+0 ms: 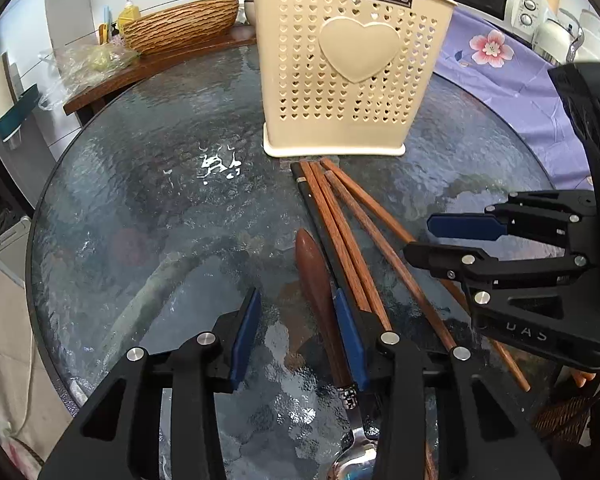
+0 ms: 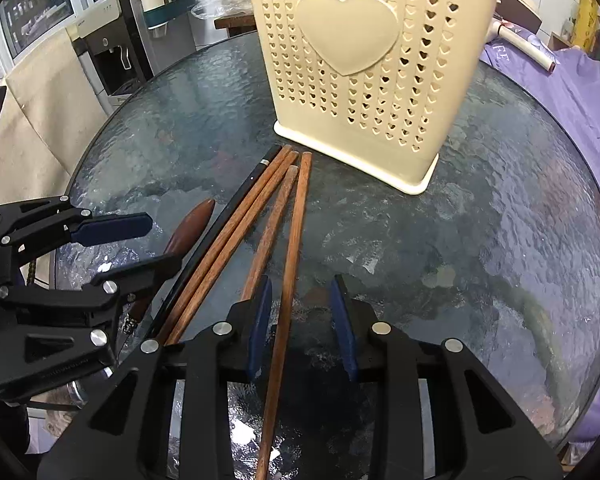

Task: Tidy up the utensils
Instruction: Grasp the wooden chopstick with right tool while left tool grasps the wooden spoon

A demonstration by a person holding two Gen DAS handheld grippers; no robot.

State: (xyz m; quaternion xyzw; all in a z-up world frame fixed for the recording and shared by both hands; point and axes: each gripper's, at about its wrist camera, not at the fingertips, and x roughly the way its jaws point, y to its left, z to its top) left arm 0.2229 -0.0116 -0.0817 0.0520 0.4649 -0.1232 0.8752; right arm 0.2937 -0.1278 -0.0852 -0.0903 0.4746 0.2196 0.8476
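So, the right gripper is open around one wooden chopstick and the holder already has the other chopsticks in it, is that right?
Not quite: the other chopsticks lie on the table in front of the holder, not in it, as the right wrist view shows. The right gripper is indeed open around one wooden chopstick.

We see a cream holder (image 1: 352, 80) with heart-shaped holes standing upright on the glass table, with four brown wooden chopsticks (image 2: 260, 216) and one black chopstick (image 1: 320, 224) fanned flat just before its base, beside a wooden-handled spoon (image 1: 320, 292) lying flat
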